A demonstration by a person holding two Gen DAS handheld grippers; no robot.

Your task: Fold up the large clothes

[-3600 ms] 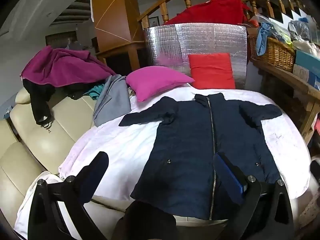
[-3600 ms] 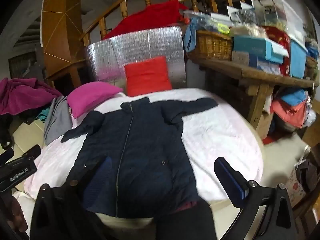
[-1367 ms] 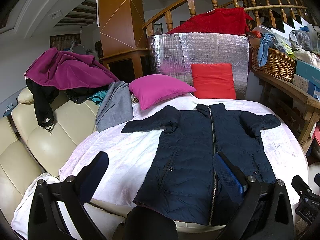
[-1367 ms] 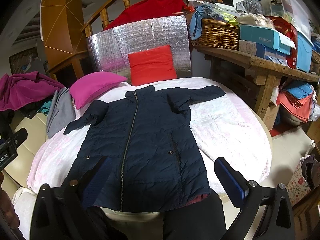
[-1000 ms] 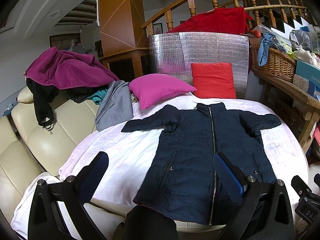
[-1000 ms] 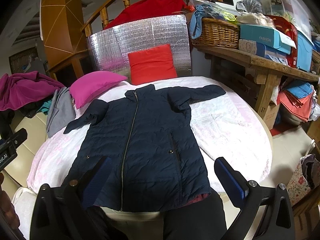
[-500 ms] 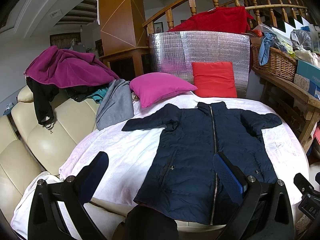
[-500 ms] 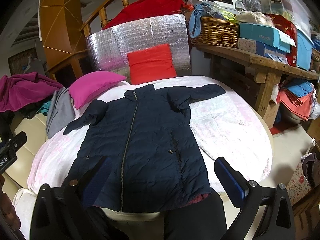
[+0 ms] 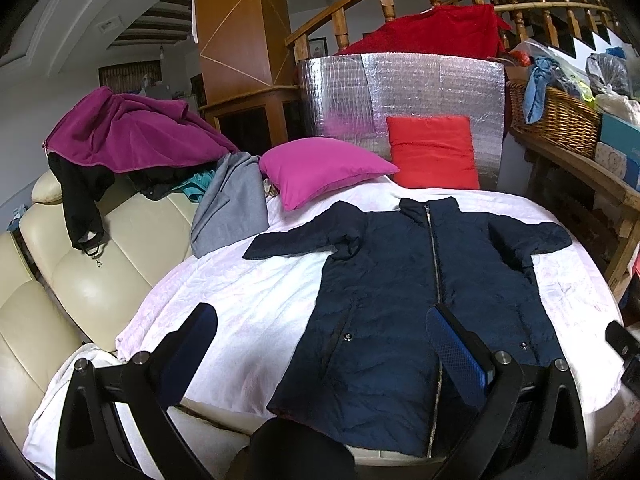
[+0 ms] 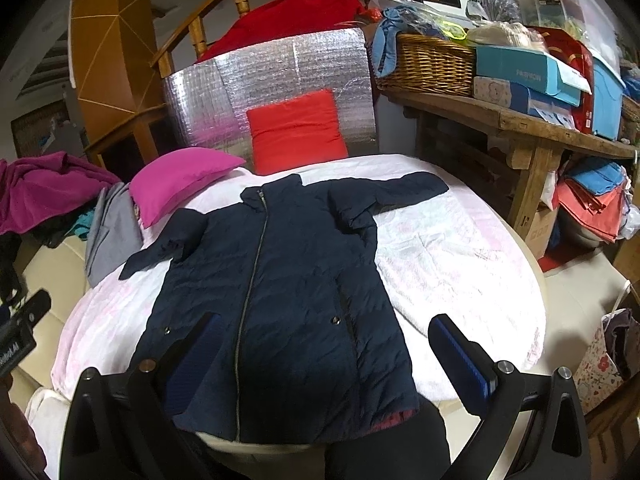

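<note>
The navy jacket [image 9: 420,292] lies flat and zipped on the white-covered round table [image 9: 248,300], collar toward twelve o'clock and hem hanging over the near edge at six, with bare cloth at nine o'clock out to the cream sofa [image 9: 80,280] and at three o'clock toward the wooden bench [image 10: 520,128]. The left gripper [image 9: 320,344] and right gripper [image 10: 326,354] both hover above the hem with jaws spread wide, holding nothing. A dark shape at the bottom of each view hides the middle of the hem, and the pink pillow [image 9: 320,168] sits just beyond the left sleeve.

Cloth-covered table [image 9: 256,304] under navy jacket [image 9: 404,292]
</note>
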